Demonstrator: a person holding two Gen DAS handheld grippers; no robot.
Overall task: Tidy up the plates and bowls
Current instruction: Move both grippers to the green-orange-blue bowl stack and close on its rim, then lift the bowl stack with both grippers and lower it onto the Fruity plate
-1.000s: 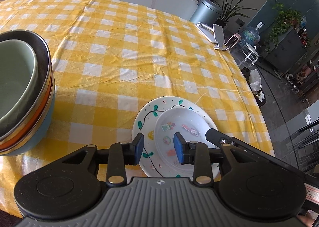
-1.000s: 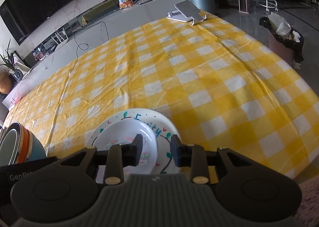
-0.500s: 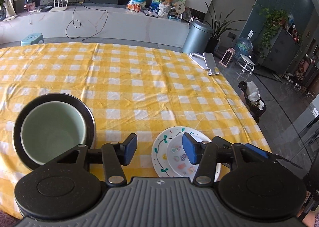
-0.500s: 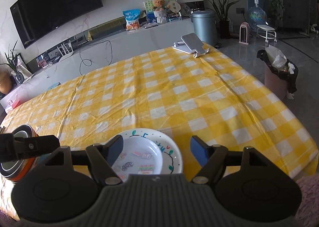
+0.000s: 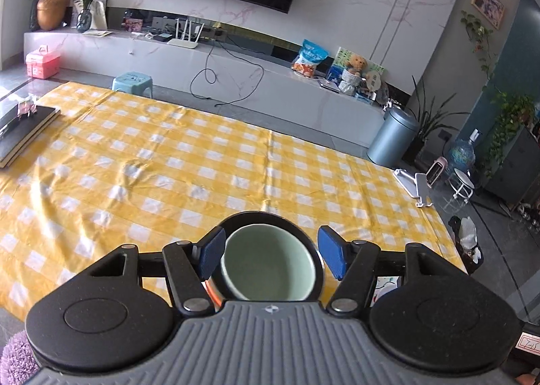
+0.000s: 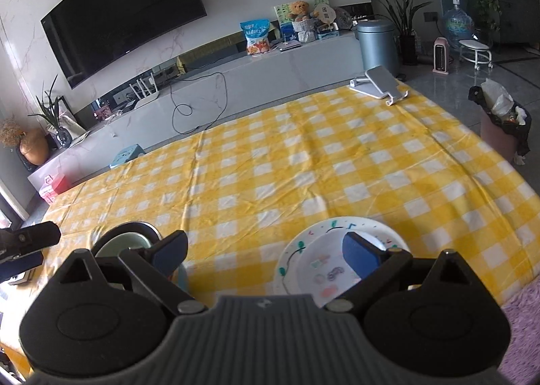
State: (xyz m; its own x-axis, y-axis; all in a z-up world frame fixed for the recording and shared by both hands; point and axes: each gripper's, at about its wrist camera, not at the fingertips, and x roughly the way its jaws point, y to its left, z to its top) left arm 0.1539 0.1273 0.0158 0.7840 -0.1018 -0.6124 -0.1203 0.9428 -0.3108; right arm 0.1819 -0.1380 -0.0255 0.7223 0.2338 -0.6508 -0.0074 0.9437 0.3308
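A stack of nested bowls (image 5: 270, 266), a pale green one inside a dark-rimmed one, sits at the near table edge. My left gripper (image 5: 269, 256) is open and empty, raised above it, with the bowls showing between the blue pads. In the right wrist view the bowl stack (image 6: 125, 239) shows at the left. A small white plate lies on a larger decorated plate (image 6: 324, 266) at the near edge. My right gripper (image 6: 266, 250) is wide open and empty, raised above the table between the bowls and the plates.
The table has a yellow checked cloth (image 5: 202, 165). Dark books (image 5: 23, 131) lie at its far left. A white stand (image 6: 381, 82) rests at the far right corner. A bin with a black bag (image 6: 503, 125) stands on the floor to the right.
Both grippers have opened wider and pulled up and back from the plates. The left one has swung left over the bowl stack.
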